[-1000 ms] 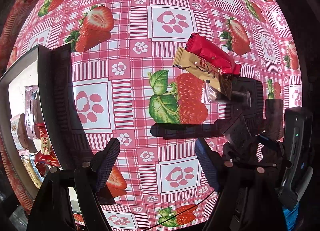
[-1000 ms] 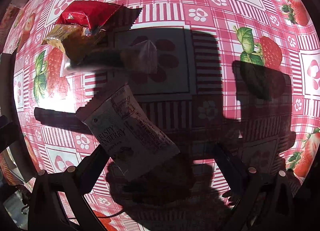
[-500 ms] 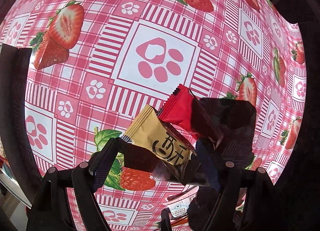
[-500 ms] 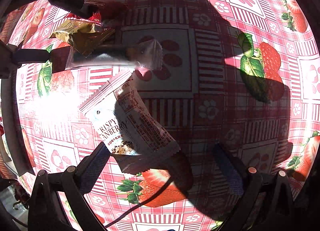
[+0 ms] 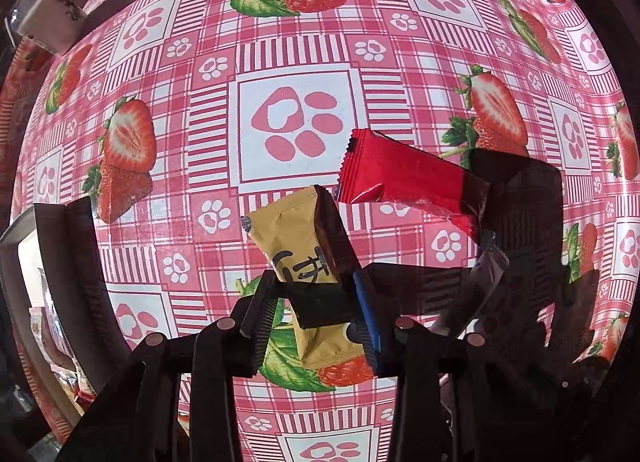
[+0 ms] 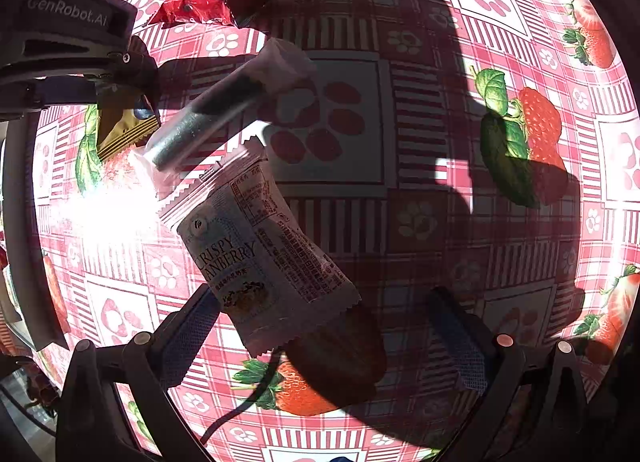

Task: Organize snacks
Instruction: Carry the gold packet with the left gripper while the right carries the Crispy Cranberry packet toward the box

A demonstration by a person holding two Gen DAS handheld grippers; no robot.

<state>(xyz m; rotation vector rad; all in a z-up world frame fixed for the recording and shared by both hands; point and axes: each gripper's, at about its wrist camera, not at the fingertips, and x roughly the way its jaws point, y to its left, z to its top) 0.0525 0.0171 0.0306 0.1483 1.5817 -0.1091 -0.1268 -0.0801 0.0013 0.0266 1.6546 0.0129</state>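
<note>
A: Left wrist view: the left gripper fingers are closing on the tan foil snack packet, at 6 o'clock of the red foil packet. Gripping only the crinkly middle, it may be slipping.

B: Right wrist view: the right gripper fingers are standing wide over the white cranberry bar wrapper, with glare washing out the strawberry-print counter at 9 o'clock.

Hard, bright light throws sharp black shadows across the strawberry tablecloth, darkening much of the right wrist view. A blown-out white glare patch sits at its left. Both fisheye pictures bend strongly toward black corners, otherwise crisp.
</note>
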